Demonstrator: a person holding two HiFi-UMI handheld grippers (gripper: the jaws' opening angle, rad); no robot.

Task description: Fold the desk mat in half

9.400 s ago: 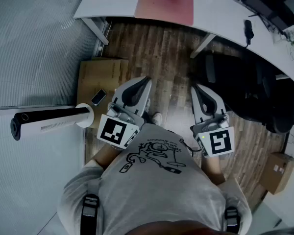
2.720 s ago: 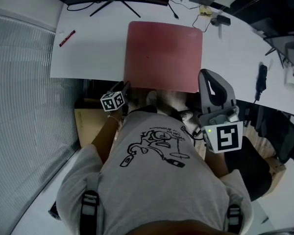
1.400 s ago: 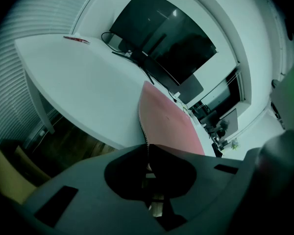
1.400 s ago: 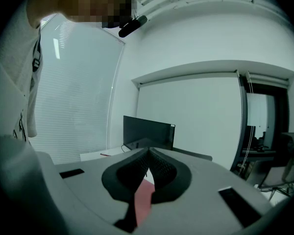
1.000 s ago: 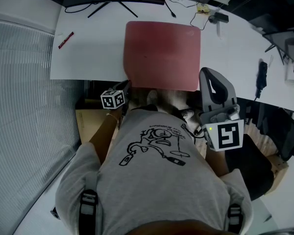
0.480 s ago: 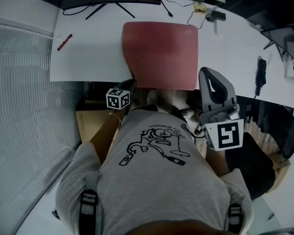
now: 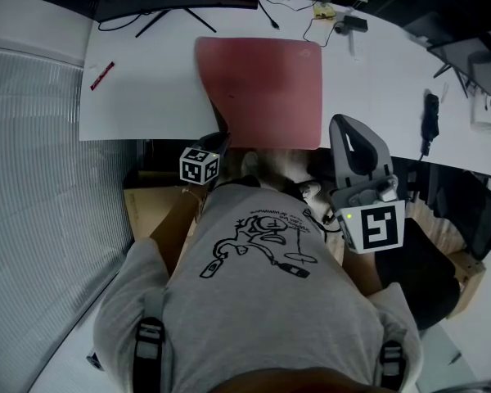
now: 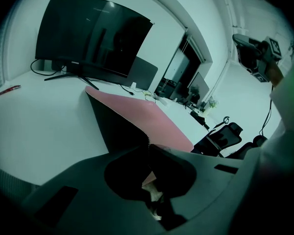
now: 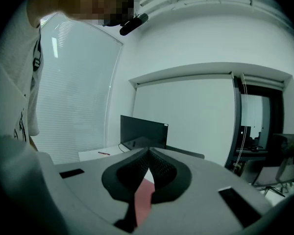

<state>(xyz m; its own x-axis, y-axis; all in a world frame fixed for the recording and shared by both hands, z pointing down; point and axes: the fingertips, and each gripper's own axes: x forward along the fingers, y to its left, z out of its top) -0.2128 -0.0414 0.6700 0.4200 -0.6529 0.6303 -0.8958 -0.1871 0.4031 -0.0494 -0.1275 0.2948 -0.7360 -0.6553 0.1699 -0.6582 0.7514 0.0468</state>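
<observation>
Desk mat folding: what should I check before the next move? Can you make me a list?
1. Left gripper fingers shut on the desk mat at its near left corner: ok.
2. That corner lifted off the desk, dark underside showing: ok.
3. Right gripper holding the other near corner: not ok. Its fingers are shut on nothing and it is not on the mat.
4. Nothing lying on top of the mat: ok.
5. Cables by the far right corner not touching the mat: cannot tell.
6. Red pen lying well to the left, apart from the mat: ok.
</observation>
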